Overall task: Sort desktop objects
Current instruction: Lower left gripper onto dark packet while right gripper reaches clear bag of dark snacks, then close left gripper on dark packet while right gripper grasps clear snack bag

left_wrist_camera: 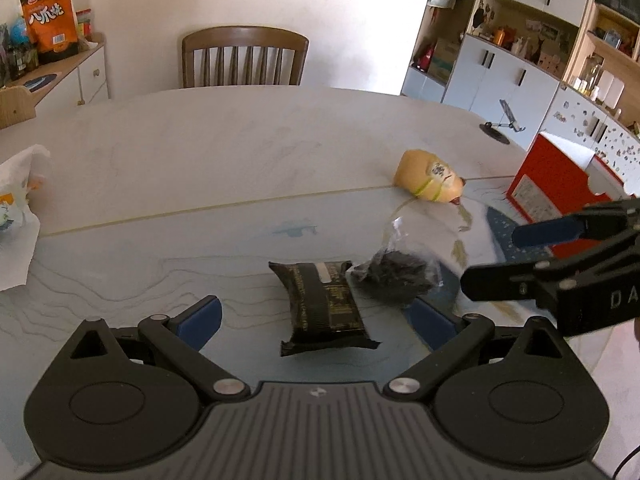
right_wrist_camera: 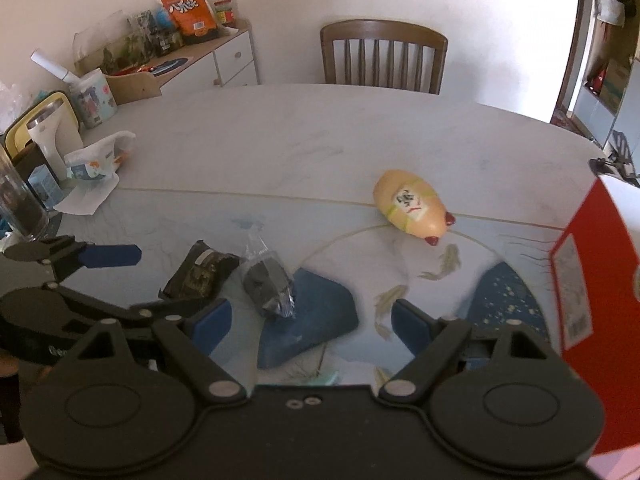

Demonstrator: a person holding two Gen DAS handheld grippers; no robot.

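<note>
Both hand-held grippers hang over the near edge of the pale surface (left_wrist_camera: 240, 152) with nothing between their fingers. The left hand-held gripper (left_wrist_camera: 316, 322) is spread wide around a black foil packet (left_wrist_camera: 326, 304) lying flat. Just beside the packet, touching it or nearly so, lies a clear bag of something dark (right_wrist_camera: 270, 284), its contents too blurred to name. The right hand-held gripper (right_wrist_camera: 310, 322) is spread too, above the blue printed patches. A yellow fish-shaped toy (right_wrist_camera: 412, 206) lies farther in, and a red box (left_wrist_camera: 556, 188) stands at the right edge.
</note>
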